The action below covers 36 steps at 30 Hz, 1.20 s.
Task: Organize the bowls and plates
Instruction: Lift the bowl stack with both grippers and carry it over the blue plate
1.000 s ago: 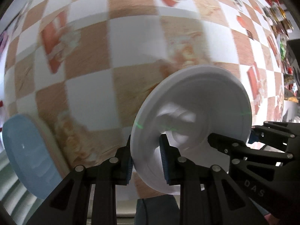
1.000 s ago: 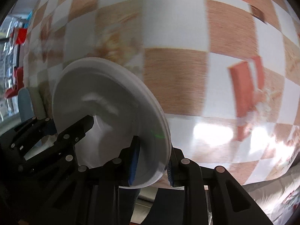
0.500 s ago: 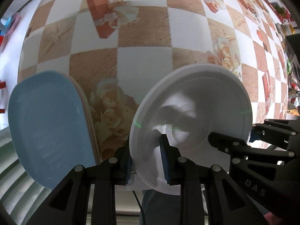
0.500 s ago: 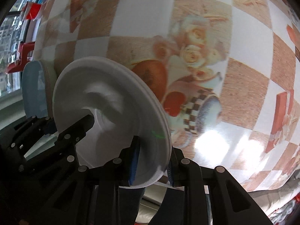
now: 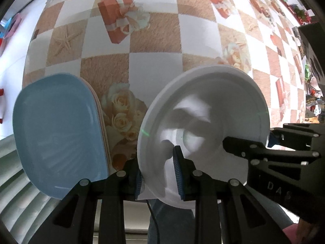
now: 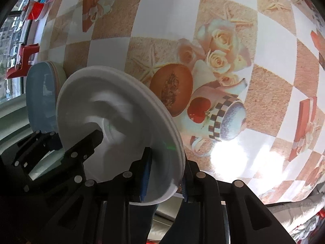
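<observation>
A stack of round white plates (image 5: 203, 109) hangs tilted above the checkered tablecloth, held between both grippers. My left gripper (image 5: 158, 178) is shut on its left rim, blue pads on either side. My right gripper (image 6: 165, 179) is shut on the opposite rim of the white plates (image 6: 113, 122). Each view also shows the other gripper: the right gripper (image 5: 247, 137) at the plates' right edge, the left gripper (image 6: 75, 137) at their left edge. A blue plate (image 5: 59, 134) tops a small stack of pale plates just left of the white ones, near the table's front edge; the blue plate (image 6: 40, 97) also shows here.
The tablecloth (image 5: 154, 71) has orange and white squares with printed gift boxes, roses and starfish. Red objects (image 6: 24, 61) stand beyond the table's left end. Clutter (image 5: 304, 16) lines the far right. A person's trousers (image 5: 162, 223) show below the front edge.
Both grippers have carried the white plates sideways over the table toward the blue plate, which has come fully into view beside them. Both grips are unchanged.
</observation>
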Available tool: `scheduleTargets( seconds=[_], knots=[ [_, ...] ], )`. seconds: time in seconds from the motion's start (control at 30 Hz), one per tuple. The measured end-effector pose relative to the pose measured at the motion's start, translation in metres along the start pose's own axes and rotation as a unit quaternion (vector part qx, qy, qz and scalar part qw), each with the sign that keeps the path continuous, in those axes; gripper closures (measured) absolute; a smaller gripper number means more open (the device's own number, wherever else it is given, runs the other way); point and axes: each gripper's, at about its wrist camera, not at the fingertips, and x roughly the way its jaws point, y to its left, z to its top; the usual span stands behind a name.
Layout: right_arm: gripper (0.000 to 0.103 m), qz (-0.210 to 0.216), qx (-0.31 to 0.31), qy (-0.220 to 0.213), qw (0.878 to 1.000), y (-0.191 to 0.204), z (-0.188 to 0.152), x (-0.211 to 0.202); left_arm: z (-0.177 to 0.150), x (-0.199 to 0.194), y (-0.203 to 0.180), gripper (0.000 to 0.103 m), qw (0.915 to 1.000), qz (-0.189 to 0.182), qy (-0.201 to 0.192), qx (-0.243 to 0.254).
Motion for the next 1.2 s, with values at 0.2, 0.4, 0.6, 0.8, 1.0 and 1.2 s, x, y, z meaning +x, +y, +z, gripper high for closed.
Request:
scheduleTargets(
  seconds=[0.2,0.4,0.6,0.8,1.0,1.2],
  knots=[
    [0.075,0.002,0.001,-0.017,1.000,-0.015,-0.002,-0.017,-0.006,-0.029,0.000,0.074,0.9994,-0.001,-0.033,-0.004],
    [0.075,0.006,-0.013,-0.039,0.999,-0.004,-0.002,-0.039,-0.011,-0.056,0.023,0.074,0.9972,0.002,-0.067,-0.032],
    [0.075,0.003,-0.048,-0.051,0.998,0.024,0.004,-0.051,-0.017,-0.080,0.048,0.074,0.9935,0.008,-0.087,-0.073],
    [0.075,0.005,-0.080,-0.051,0.996,0.063,0.012,-0.052,-0.030,-0.090,0.083,0.074,0.9876,0.019,-0.100,-0.119],
    [0.075,0.000,-0.119,-0.046,0.992,0.105,0.022,-0.051,-0.042,-0.090,0.114,0.074,0.9822,0.028,-0.100,-0.157],
    [0.075,0.000,-0.146,-0.038,0.989,0.133,0.026,-0.037,-0.046,-0.077,0.138,0.074,0.9794,0.036,-0.086,-0.179]
  ],
)
